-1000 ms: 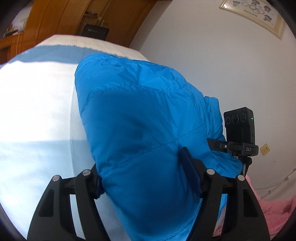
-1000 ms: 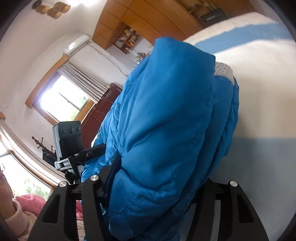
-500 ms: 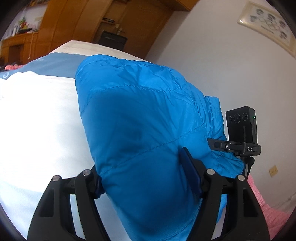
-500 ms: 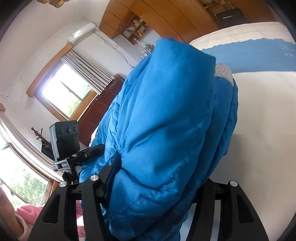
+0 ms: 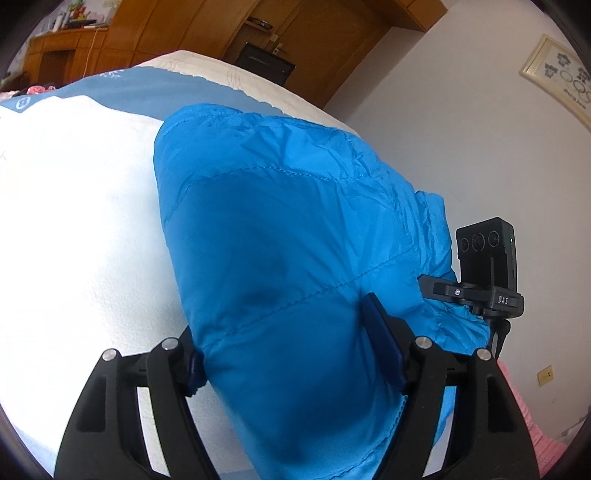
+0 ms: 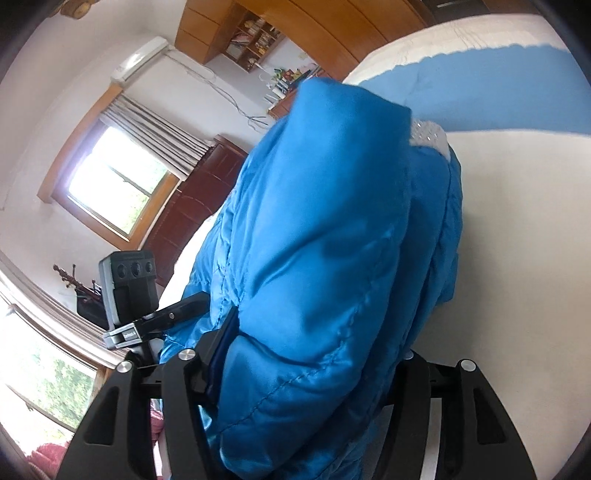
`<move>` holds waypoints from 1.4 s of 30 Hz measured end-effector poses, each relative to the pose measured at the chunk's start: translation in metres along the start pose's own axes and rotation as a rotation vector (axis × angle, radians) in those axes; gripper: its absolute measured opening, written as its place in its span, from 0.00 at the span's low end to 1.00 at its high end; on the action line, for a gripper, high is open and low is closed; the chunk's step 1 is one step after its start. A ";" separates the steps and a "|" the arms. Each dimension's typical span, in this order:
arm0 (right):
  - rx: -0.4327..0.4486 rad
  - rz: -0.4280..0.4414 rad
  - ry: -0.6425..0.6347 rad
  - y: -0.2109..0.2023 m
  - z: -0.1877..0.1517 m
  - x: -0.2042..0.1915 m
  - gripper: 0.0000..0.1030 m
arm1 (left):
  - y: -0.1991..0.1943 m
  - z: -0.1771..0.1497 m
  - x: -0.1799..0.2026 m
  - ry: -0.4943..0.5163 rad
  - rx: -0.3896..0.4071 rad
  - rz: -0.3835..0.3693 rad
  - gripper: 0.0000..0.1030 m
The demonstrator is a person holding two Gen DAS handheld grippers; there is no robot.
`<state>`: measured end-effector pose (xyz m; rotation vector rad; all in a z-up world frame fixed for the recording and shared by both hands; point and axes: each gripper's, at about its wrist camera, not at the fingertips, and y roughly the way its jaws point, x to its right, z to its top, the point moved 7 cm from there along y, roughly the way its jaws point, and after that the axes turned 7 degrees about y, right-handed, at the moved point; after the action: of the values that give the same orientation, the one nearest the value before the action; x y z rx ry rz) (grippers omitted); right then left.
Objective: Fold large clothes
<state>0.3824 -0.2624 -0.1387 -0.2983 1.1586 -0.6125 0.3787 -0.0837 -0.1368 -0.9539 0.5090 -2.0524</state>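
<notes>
A puffy bright blue jacket (image 5: 295, 221) is bunched into a thick bundle over the white bed (image 5: 74, 221). My left gripper (image 5: 288, 339) has it between its jaws; the blue pads (image 5: 380, 339) still dent the fabric while the jaws are opening. In the right wrist view the same jacket (image 6: 332, 221) fills the middle, with a grey lining patch (image 6: 430, 134) at its top. My right gripper (image 6: 314, 350) also has the bundle between its jaws, which are opening; its left pad (image 6: 221, 343) touches the fabric and the right finger is hidden behind it.
The bedspread has a blue band (image 5: 147, 92) toward its far end (image 6: 498, 92). Wooden wardrobes (image 5: 295, 33) stand beyond the bed, a white wall (image 5: 461, 129) on the right. A window (image 6: 114, 195) and dark cabinet (image 6: 192, 210) lie left. Pink cloth (image 5: 535, 424) sits beside the bed.
Both grippers have carried the jacket bundle sideways over the bed; the wardrobes and blue band have swung further into view. The jacket stays between both pairs of jaws.
</notes>
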 end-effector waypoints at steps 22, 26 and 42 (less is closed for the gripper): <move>0.050 -0.347 -0.034 -0.054 -0.071 -0.001 0.81 | -0.022 -0.020 -0.001 0.083 -0.010 0.215 0.87; 0.060 -0.357 -0.008 -0.051 -0.069 -0.002 0.80 | -0.026 -0.020 -0.002 0.062 -0.012 0.245 0.87; 0.185 -0.548 -0.136 -0.103 -0.128 -0.078 0.96 | -0.089 -0.054 0.057 0.144 0.040 0.544 0.92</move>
<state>0.2135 -0.2873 -0.0752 -0.4972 0.8789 -1.1542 0.2708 -0.0745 -0.0896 -0.5636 0.7127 -1.6319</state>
